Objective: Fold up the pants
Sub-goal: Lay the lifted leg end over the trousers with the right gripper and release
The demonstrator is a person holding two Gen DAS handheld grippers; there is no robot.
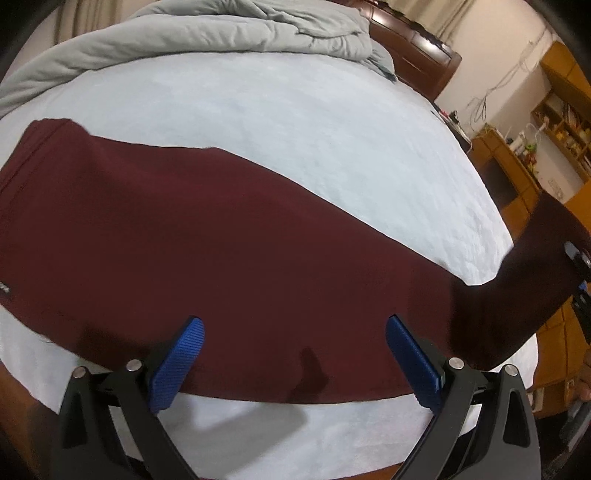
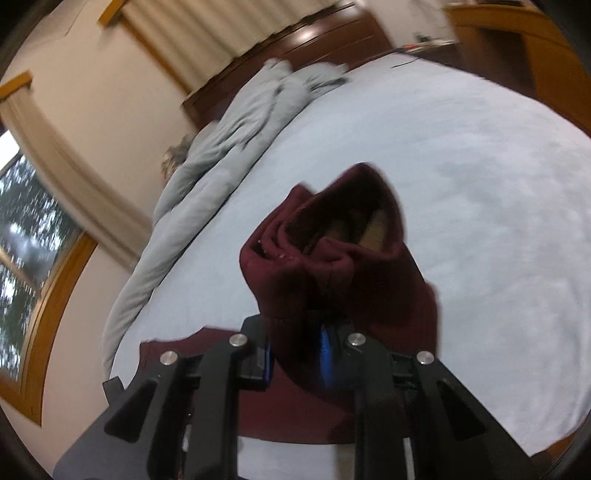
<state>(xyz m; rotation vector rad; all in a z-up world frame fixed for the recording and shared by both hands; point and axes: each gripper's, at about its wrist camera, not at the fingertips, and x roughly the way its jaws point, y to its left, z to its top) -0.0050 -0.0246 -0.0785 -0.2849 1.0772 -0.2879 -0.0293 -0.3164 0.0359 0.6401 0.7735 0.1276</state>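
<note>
While the left gripper (image 1: 293,354) hovers spread above maroon pants (image 1: 207,251) on a bed (image 1: 314,122), the right gripper (image 2: 295,350) clamps their lifted cuff (image 2: 332,236)

My bedroom at home, bed (image 1: 295,122) before me, grey duvet (image 1: 221,33) bunched against its dark headboard (image 1: 417,48), wooden shelves (image 1: 554,122) right of the bed, curtained window (image 2: 26,221) to its left

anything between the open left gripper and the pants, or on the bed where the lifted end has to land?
Nothing visible. The left gripper hangs open right over the pants, with only fabric below. The right gripper holds the cuff end up; the bed beyond is bare up to the blanket.
</note>
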